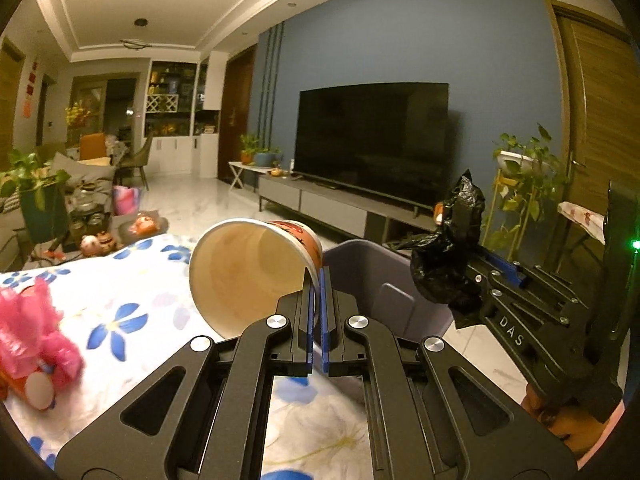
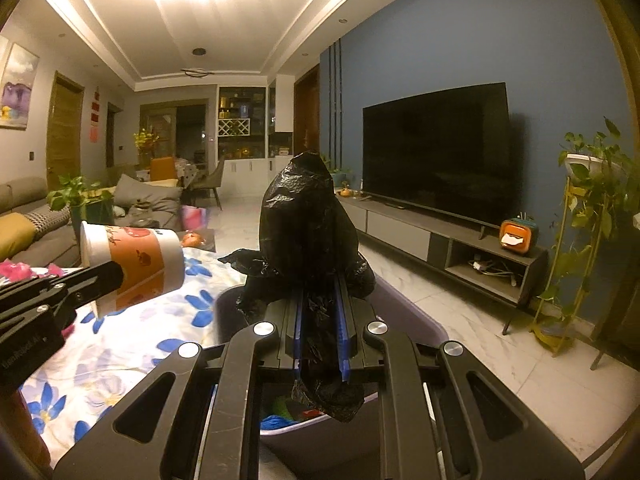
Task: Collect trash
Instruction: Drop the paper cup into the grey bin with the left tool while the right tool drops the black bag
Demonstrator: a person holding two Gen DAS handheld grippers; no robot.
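Note:
My left gripper (image 1: 319, 280) is shut on the rim of an empty paper cup (image 1: 248, 268) with an orange printed band, held tipped on its side above the flowered tablecloth (image 1: 120, 312). The same cup (image 2: 140, 264) shows at the left of the right wrist view, pinched by the left gripper (image 2: 96, 280). My right gripper (image 2: 320, 292) is shut on a crumpled black plastic bag (image 2: 308, 220) above a grey bin (image 2: 408, 320). In the left wrist view that bag (image 1: 448, 256) hangs from the right gripper (image 1: 464, 296) beside the bin (image 1: 360, 264).
Pink crumpled plastic (image 1: 36, 336) and an orange wrapper lie on the cloth at the left. Inside the bin lie blue and green scraps (image 2: 280, 416). A TV (image 1: 372, 140) on a low console, a plant stand (image 2: 576, 248) and marble floor lie beyond.

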